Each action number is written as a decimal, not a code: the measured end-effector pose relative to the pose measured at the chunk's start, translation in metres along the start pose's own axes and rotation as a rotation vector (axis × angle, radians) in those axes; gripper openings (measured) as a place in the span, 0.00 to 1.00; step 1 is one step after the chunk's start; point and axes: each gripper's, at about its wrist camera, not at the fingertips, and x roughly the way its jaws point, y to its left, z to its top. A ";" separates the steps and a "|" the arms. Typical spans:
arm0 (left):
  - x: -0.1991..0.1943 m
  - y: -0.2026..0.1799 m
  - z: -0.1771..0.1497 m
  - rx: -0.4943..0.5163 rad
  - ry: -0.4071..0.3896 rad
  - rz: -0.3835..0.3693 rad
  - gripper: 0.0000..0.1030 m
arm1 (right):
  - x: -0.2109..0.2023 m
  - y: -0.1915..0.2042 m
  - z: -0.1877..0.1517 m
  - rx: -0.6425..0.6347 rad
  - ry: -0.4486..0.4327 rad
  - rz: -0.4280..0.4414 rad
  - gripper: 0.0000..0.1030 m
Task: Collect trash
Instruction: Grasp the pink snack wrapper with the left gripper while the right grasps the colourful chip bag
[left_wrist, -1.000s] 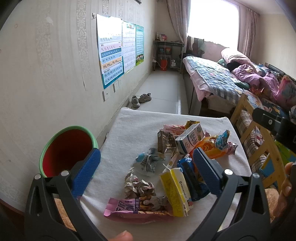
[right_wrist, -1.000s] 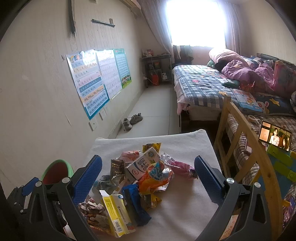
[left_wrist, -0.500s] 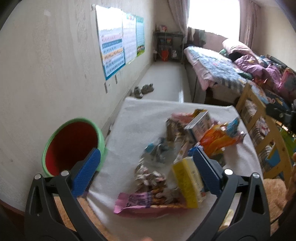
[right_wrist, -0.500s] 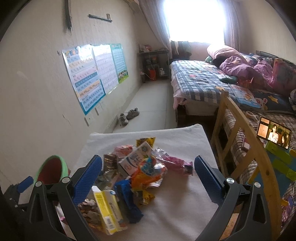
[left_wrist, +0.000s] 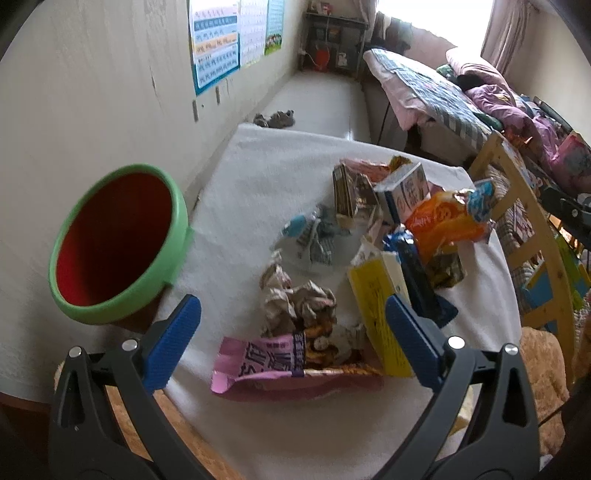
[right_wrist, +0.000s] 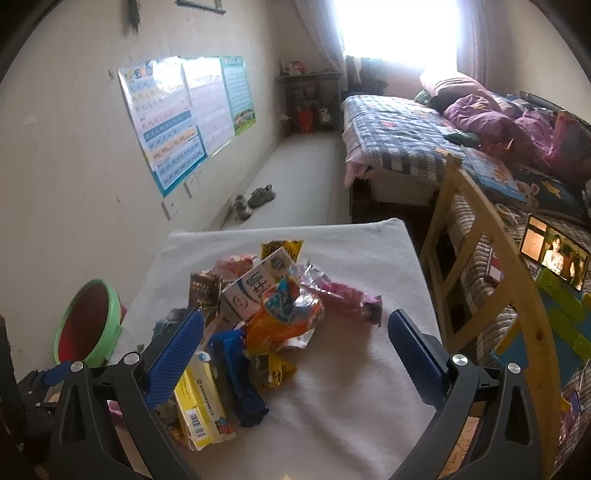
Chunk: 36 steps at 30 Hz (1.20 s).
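Trash pile (right_wrist: 258, 325) mid-table w/ bare cloth (right_wrist: 351, 398) to right edge; both grippers' jaws wide, empty.

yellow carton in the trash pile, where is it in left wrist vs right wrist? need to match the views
Left wrist: the flattened yellow cardboard carton lies lower centre-right, its near end behind the open left claw's right finger.
Right wrist: the same carton sits lower left, just right of the open right claw's left finger.
Shared landmark: the green-rimmed red plastic bin, left of the white cloth in both.
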 end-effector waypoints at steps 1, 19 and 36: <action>0.000 0.002 -0.004 -0.006 0.011 -0.008 0.95 | 0.000 0.001 -0.001 -0.003 0.004 0.001 0.93; 0.065 0.016 -0.042 -0.112 0.255 -0.014 0.95 | 0.017 -0.007 -0.011 0.037 0.071 0.016 0.93; 0.047 0.042 -0.037 -0.206 0.230 -0.088 0.36 | 0.073 -0.025 0.008 0.114 0.130 0.111 0.85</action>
